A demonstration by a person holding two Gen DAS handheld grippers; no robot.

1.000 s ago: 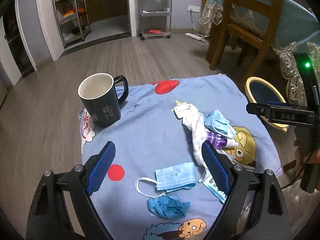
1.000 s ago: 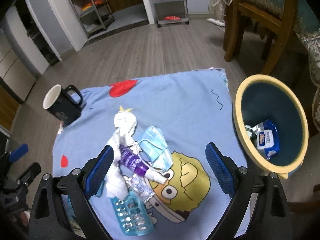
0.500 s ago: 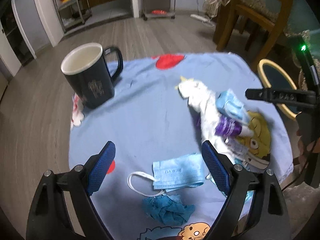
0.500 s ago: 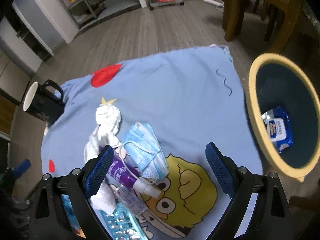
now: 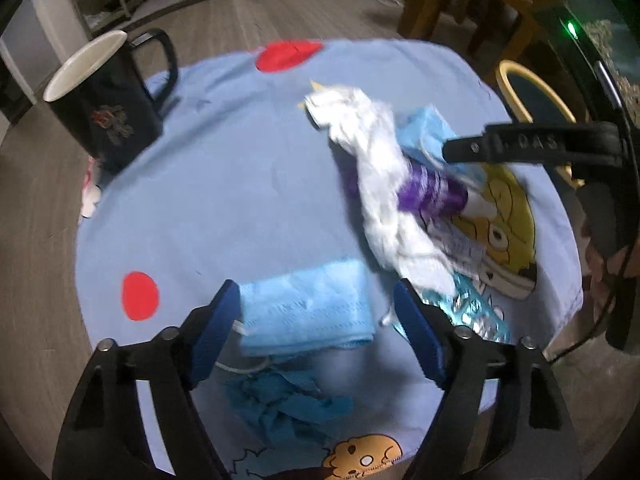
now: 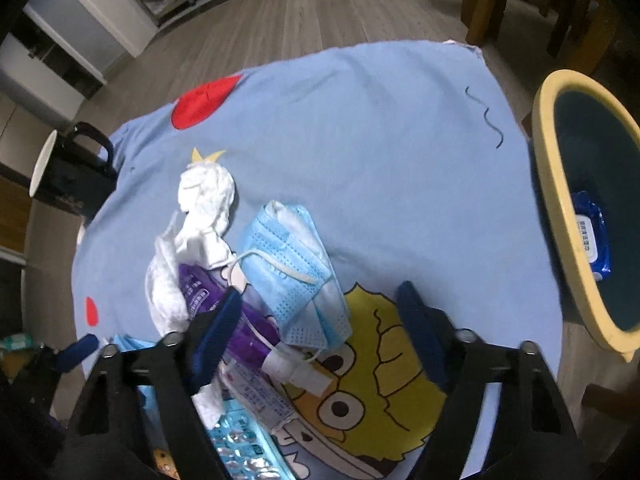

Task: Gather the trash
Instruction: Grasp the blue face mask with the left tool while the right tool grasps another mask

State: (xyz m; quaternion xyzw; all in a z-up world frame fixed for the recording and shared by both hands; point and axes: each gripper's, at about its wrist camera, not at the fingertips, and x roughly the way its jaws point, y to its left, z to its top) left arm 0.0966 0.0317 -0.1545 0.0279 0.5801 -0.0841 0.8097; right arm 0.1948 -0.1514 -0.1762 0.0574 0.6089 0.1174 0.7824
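Trash lies on a blue cartoon cloth [image 6: 360, 128]. A folded blue mask [image 5: 308, 312] lies flat between the fingers of my left gripper [image 5: 316, 312], whose jaws are closing; the pads stand clear of it. My right gripper [image 6: 320, 316] hangs over a second, rumpled mask [image 6: 292, 264], jaws closing, its lower edge between the fingers, untouched. The right gripper's left finger [image 6: 216, 328] overlaps a purple bottle [image 6: 200, 292]. A white tissue [image 6: 204, 200] lies beside the bottle. A crumpled blue glove [image 5: 288, 404] and a blister pack [image 5: 472, 308] lie near the cloth's front edge.
A dark mug [image 5: 104, 104] stands at the cloth's left edge. A yellow-rimmed bin [image 6: 556, 200] sits right of the table with a blue wipes pack [image 6: 592, 236] inside. Wooden chair legs [image 6: 480, 0] stand behind it. The far half of the cloth holds nothing.
Both grippers have sunk towards the cloth and tipped further down. Both pairs of jaws have narrowed. The folded mask now lies between the left fingers, the rumpled mask between the right ones.
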